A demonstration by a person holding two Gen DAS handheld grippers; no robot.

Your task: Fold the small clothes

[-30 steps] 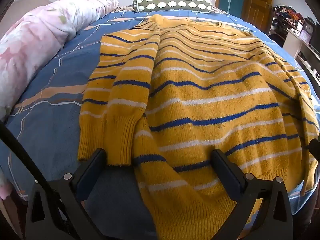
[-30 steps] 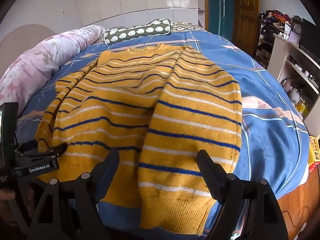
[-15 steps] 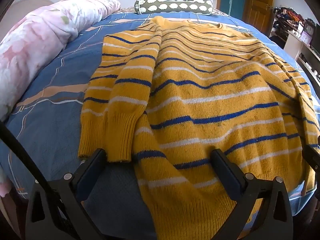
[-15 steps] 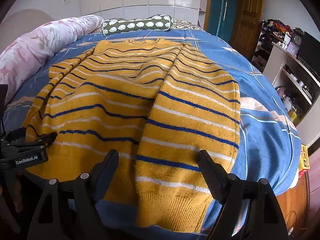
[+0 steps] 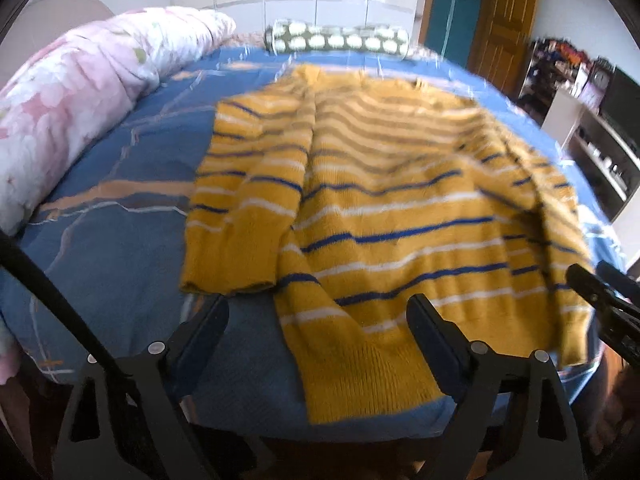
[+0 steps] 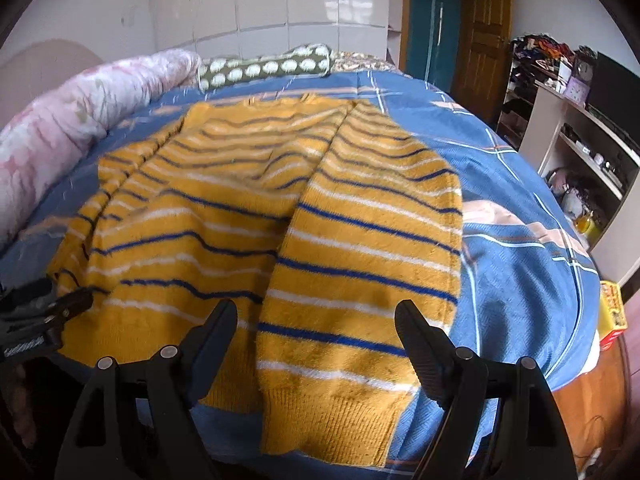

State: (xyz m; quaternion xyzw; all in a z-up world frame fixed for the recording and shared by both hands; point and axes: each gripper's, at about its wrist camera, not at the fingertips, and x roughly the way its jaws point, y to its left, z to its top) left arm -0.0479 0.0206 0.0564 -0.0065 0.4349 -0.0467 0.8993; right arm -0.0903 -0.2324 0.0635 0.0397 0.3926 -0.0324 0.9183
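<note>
A yellow sweater (image 5: 400, 200) with blue and white stripes lies flat on the blue bedspread (image 5: 120, 208), both sleeves folded in over its body. My left gripper (image 5: 318, 314) hovers above the sweater's near hem. Its jaws are closing, with the hem corner showing between them but not pressed by the pads. The left sleeve's cuff (image 5: 228, 268) lies just beyond its left finger. My right gripper (image 6: 316, 318) stands open over the folded right sleeve (image 6: 368, 256), above that sleeve's cuff (image 6: 332, 412). Each gripper shows at the edge of the other's view: the right gripper (image 5: 600, 292) and the left gripper (image 6: 40, 308).
A rolled pink floral duvet (image 5: 80, 92) runs along the bed's left side. A green bolster pillow (image 5: 340, 40) lies at the head. The bed's near edge is just below the grippers. White shelves (image 6: 580, 152) with clutter and a wooden door (image 6: 488, 40) stand on the right.
The left gripper has lifted and drawn back, so the sweater sits farther and lower in its view, and its jaws have narrowed a little. The right gripper has hardly moved.
</note>
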